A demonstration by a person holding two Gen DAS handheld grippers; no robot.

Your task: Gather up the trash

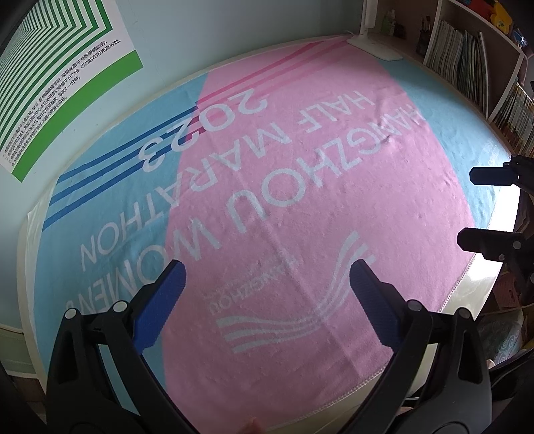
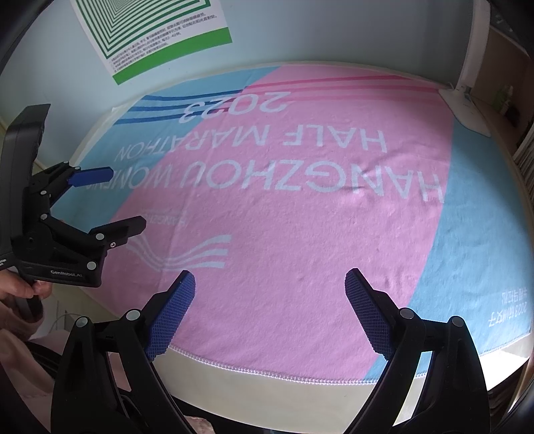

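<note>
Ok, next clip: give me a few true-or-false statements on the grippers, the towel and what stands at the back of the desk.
1. Both the left gripper and the right gripper are open and hold nothing. True.
2. A crumpled paper ball lies on the towel. False: no trash shows on it in either view.
3. The towel is pink in the middle with light blue at the sides. True.
4. The lamp base stands at the near edge of the desk. False: it stands at the far edge, by the bookshelf.
5. A green-striped poster hangs on the wall. True.
</note>
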